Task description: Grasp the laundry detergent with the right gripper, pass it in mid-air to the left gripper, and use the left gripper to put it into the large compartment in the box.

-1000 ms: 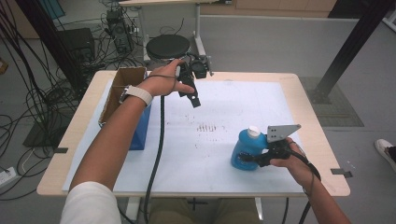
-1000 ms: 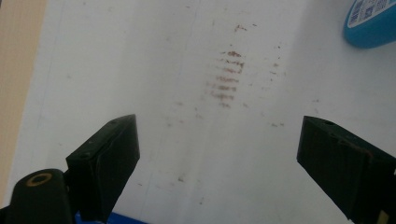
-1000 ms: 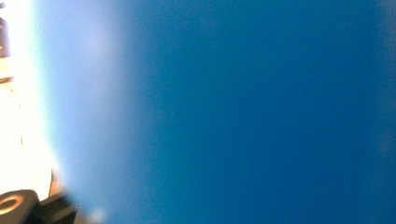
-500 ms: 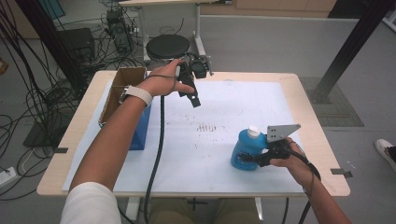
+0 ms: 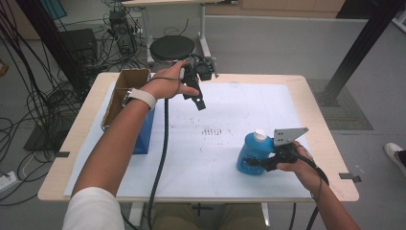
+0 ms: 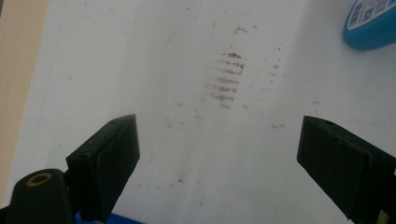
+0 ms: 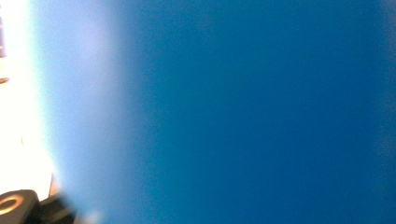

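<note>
Cables and a round black stool (image 5: 172,47) crowd the floor behind a pale wooden counter (image 5: 316,110) covered by a white sheet (image 5: 239,110) with a patch of brown smudges (image 5: 216,130) near its middle. Compared with the earlier high views nothing has shifted — both hands sit where they were a second ago, and the blue bottle (image 5: 252,153) with its white cap stands upright in the same spot at the near right of the sheet. The right tongs (image 5: 262,162) are clamped on the bottle's lower body; in the right gripper view its blue wall sits so close to the lens that it blurs. The left tongs (image 5: 196,98) hang above the far left of the sheet, spread wide with nothing between them — the left gripper view looks down past them at the smudges and catches the bottle's (image 6: 371,25) edge at the upper right. An open cardboard box (image 5: 125,93) with a blue front stands at the counter's left edge. This stillness reads as a pause with the grip secured: the bottle is held but not yet lifted, and the free hand looks ready to help, perhaps at the cap.
</note>
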Demonstrator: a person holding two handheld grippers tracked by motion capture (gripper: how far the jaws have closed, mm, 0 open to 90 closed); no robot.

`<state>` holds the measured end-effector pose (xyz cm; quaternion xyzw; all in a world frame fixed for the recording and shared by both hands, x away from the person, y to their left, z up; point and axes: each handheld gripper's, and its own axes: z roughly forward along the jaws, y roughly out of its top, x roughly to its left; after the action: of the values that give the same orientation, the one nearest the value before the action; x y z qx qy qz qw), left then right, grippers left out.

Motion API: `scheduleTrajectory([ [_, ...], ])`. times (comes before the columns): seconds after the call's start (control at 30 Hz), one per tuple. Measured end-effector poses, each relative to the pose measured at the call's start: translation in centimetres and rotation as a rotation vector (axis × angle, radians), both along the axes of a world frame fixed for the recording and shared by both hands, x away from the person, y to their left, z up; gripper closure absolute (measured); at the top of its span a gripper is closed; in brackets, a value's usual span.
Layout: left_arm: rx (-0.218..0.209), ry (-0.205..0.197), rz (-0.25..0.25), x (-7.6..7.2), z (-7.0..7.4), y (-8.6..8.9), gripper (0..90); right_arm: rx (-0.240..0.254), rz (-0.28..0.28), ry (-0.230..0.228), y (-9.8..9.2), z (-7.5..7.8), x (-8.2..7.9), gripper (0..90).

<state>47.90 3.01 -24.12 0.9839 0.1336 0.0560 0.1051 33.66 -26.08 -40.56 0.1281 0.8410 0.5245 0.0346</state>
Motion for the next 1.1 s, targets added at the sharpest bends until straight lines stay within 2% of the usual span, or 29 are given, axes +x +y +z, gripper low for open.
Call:
scheduleTrajectory([
  [0.63, 0.006, -0.002, -0.001, -0.3, 0.2, 0.1, 13.5, 0.001, 0.001, -0.006, 0.0, 0.0, 0.0, 42.3],
  [1.1, 0.015, -0.010, -0.012, -1.2, 1.0, 0.2, 12.5, -0.018, -0.004, -0.012, 0.2, 0.3, -0.1, 42.7],
])
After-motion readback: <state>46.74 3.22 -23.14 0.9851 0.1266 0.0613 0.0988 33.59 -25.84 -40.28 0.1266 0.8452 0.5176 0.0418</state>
